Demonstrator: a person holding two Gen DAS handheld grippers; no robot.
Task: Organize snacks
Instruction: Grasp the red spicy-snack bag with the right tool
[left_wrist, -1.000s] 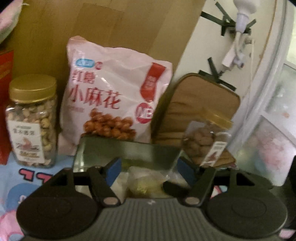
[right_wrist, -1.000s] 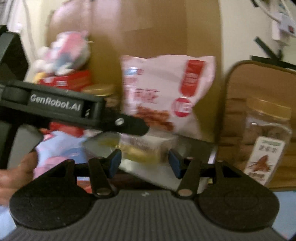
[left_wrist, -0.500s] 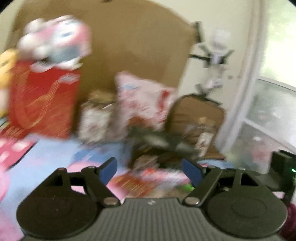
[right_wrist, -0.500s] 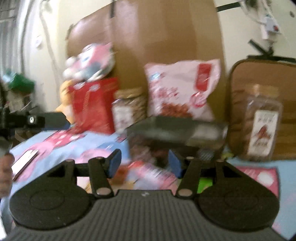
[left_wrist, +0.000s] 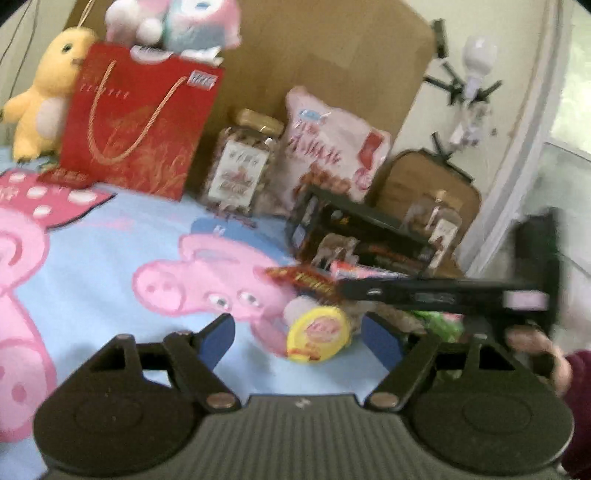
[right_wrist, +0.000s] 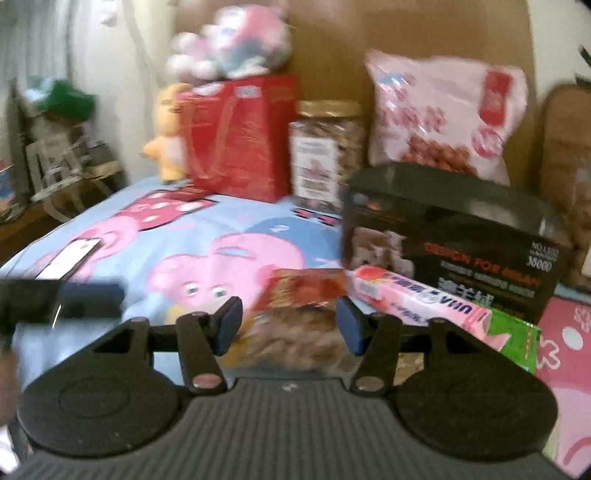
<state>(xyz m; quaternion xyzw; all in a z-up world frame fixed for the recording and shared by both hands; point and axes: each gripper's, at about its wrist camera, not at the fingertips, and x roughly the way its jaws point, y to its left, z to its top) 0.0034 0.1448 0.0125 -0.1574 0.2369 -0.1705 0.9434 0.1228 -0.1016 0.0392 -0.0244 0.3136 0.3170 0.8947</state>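
Both tools are now sitting much farther back from the snack pile than a second ago, when the dark box filled the space just past their tips. The left gripper is hanging with its blue pads spread wide and nothing between them; just ahead of its right pad, a round yellow-lidded cup is lying on its side on the pig-print sheet. A second ago a clear bag of snacks was sitting between these pads over the box; it is no longer there.

Beyond the cup, a red snack packet and a pink carton are lying in front of the black box, which is standing farther ahead and to the right. Behind the box, the pink snack bag is leaning on the cardboard, with a gold-lidded nut jar to its left and a red gift bag farther left, all newly in frame. A second jar is showing past the box's right end.

The right gripper is also holding its pads apart, closed on nothing. A blurred red-and-clear snack bag is lying on the sheet directly ahead, showing between the pads; whether they touch it cannot be told. The pink carton and a green packet are lying to the right of the tips, in front of the black box. The other gripper, which crossed this view high on the left earlier, is now showing as a dark blur low at the left edge.
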